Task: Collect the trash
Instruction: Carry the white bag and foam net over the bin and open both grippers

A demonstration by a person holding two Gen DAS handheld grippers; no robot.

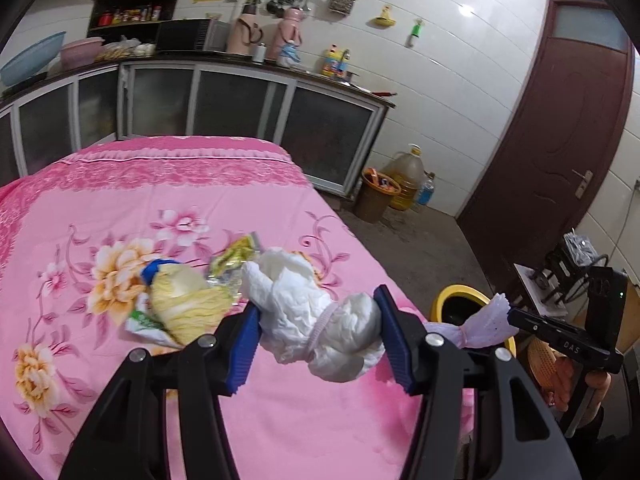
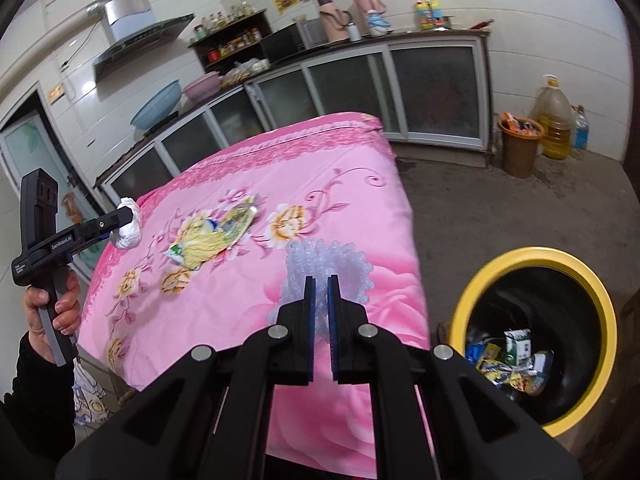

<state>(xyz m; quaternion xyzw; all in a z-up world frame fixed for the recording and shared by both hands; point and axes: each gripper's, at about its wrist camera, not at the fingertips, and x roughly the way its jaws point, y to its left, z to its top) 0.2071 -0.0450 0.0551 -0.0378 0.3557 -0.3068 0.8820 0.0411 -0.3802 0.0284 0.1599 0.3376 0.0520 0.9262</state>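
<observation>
- Left gripper (image 1: 318, 330): a crumpled white tissue wad (image 1: 316, 316) is clamped between the blue finger pads (image 1: 244, 344) and held above the pink flowered cloth (image 1: 168, 200) that covers the table.
- Right gripper (image 2: 321, 312): the fingers are drawn narrow on a piece of bubble wrap (image 2: 326, 264), held near the table's right edge.
- Yellow wrapper (image 2: 208, 240): seen lying flat on the cloth, around the table's middle, well apart from both grippers.
- Yellow-rimmed bin (image 2: 532, 320): placed on the floor just beside the table's right edge; packaging scraps (image 2: 510, 364) are seen inside.
- Brown bucket (image 2: 520, 144): seen against the cabinets, beside an oil jug (image 2: 554, 120).
</observation>
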